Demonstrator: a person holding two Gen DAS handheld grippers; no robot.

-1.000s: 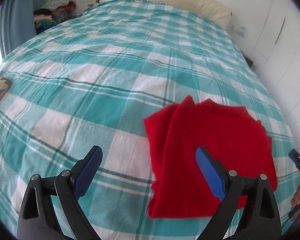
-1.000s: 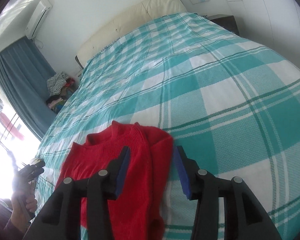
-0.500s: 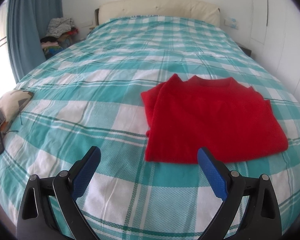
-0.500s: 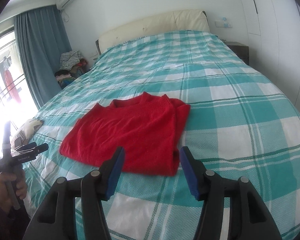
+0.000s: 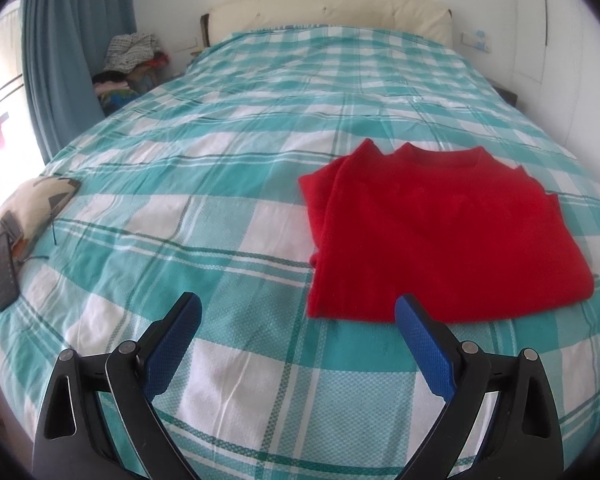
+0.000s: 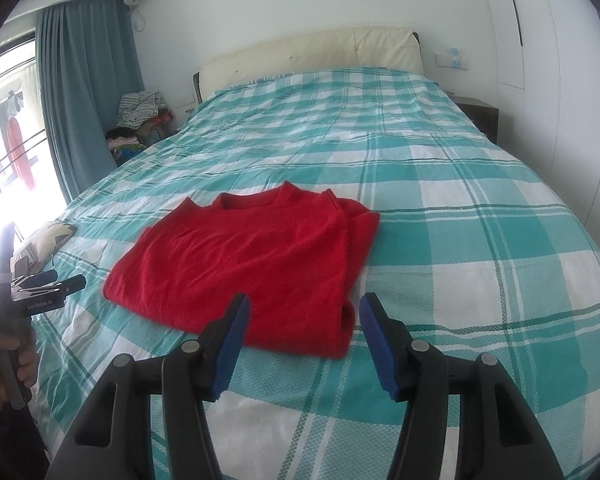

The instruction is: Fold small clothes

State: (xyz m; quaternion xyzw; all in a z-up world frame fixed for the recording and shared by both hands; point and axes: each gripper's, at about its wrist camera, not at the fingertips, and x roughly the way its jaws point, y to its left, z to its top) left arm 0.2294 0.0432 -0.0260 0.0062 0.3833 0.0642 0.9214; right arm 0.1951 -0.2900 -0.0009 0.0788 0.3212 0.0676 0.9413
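Observation:
A red knit sweater (image 5: 432,236) lies flat on the teal checked bed cover (image 5: 228,208), both sleeves folded in, collar toward the headboard. It also shows in the right wrist view (image 6: 252,264). My left gripper (image 5: 298,328) is open and empty, held above the bed near the sweater's near left corner, apart from it. My right gripper (image 6: 302,330) is open and empty, just short of the sweater's near right hem. The left gripper (image 6: 40,286) also shows at the left edge of the right wrist view, held in a hand.
A patterned cushion (image 5: 32,204) with a dark phone (image 5: 2,272) on it lies at the bed's left edge. A pile of clothes (image 5: 132,64) stands by the blue curtain (image 5: 72,52). A cream headboard (image 5: 328,12) is at the far end; white wardrobe doors (image 6: 560,80) on the right.
Both grippers have pulled back and up from the sweater toward the foot of the bed. The sweater lies still, released, with its whole folded shape now in view.

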